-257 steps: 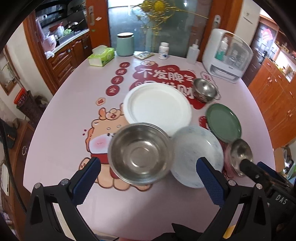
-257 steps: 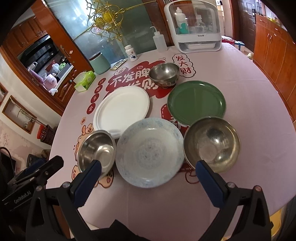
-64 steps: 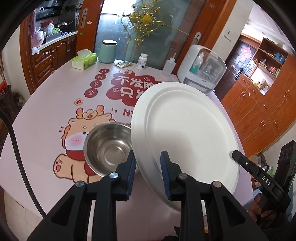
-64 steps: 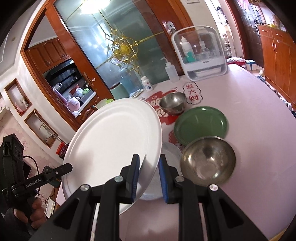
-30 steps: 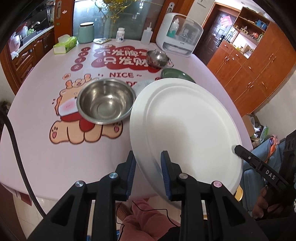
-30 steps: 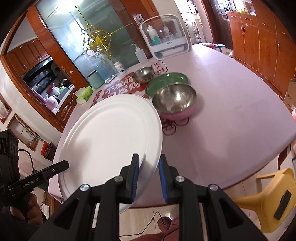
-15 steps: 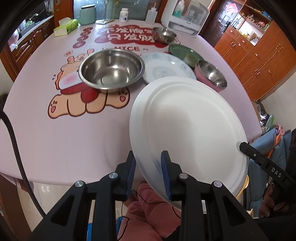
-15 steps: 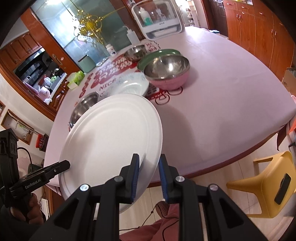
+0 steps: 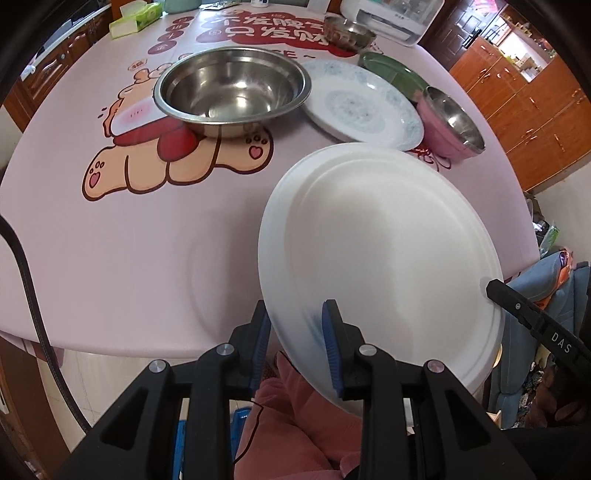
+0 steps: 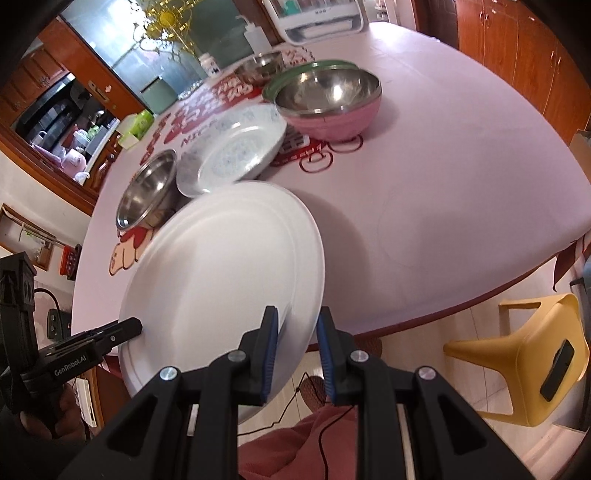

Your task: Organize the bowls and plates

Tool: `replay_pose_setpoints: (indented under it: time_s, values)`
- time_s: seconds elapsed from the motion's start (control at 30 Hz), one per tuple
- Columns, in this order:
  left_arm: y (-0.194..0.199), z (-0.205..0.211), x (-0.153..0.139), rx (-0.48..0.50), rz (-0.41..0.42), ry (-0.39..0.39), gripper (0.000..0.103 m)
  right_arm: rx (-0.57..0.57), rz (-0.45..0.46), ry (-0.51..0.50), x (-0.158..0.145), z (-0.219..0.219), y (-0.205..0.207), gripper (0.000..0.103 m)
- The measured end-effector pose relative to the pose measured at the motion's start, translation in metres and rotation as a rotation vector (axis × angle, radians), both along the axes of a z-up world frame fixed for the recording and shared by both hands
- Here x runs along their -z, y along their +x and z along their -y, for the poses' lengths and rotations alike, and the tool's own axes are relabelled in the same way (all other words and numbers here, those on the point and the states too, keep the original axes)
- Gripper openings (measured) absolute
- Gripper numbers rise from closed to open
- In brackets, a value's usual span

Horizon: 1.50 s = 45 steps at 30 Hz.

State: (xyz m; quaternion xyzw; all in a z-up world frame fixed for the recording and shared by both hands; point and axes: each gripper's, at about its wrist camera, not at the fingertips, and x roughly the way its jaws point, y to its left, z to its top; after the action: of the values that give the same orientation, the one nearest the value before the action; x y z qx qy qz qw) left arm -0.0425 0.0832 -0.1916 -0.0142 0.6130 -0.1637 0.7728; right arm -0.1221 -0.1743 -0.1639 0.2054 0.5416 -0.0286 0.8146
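A large white plate (image 9: 380,251) hangs over the near edge of the pink table (image 9: 129,236). My left gripper (image 9: 295,343) is shut on its near-left rim. My right gripper (image 10: 293,347) is shut on its opposite rim, where the plate (image 10: 221,266) fills the lower left of the right wrist view. On the table stand a large steel bowl (image 9: 232,88), a blue-patterned white plate (image 9: 362,107), a pink steel-lined bowl (image 9: 450,125), a green plate (image 9: 391,70) and a small steel bowl (image 9: 347,35).
A tissue box (image 9: 135,20) and a white appliance (image 9: 391,18) sit at the table's far edge. A yellow plastic stool (image 10: 517,358) stands on the floor to the right. Wooden cabinets (image 9: 535,92) line the right wall.
Both grippers have carried the white plate from the table's far middle back and down to its near edge, and it now hangs lower and flatter than half a second ago.
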Motion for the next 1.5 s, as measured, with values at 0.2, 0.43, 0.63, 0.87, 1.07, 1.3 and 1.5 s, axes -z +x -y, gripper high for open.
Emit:
replay_pose_setpoints:
  time_s: [0.2, 0.43, 0.63, 0.87, 1.07, 1.3, 1.5]
  values:
    - [0.006, 0.003, 0.006, -0.011, -0.016, 0.009, 0.026, -0.019, -0.030, 0.001, 0.006, 0.001, 0.012, 0.021]
    - [0.007, 0.004, 0.004, 0.004, -0.022, 0.015, 0.026, -0.035, -0.056, -0.008, 0.007, 0.002, 0.015, 0.021]
    - [0.009, 0.006, 0.007, 0.013, -0.032, 0.012, 0.026, -0.028, -0.062, -0.018, 0.008, 0.002, 0.015, 0.021]
    - [0.007, 0.009, 0.010, 0.039, -0.034, 0.010, 0.027, -0.010, -0.064, -0.031, 0.009, 0.000, 0.011, 0.021]
    - [0.003, 0.006, 0.013, 0.033, -0.039, 0.008, 0.027, -0.016, -0.063, -0.035, 0.010, -0.005, 0.008, 0.021]
    - [0.004, 0.005, 0.016, 0.029, -0.043, 0.007, 0.027, -0.023, -0.056, -0.038, 0.014, -0.008, 0.011, 0.021]
    - [0.014, 0.008, 0.020, 0.036, -0.024, 0.025, 0.027, -0.020, -0.050, -0.049, 0.018, -0.008, 0.021, 0.021]
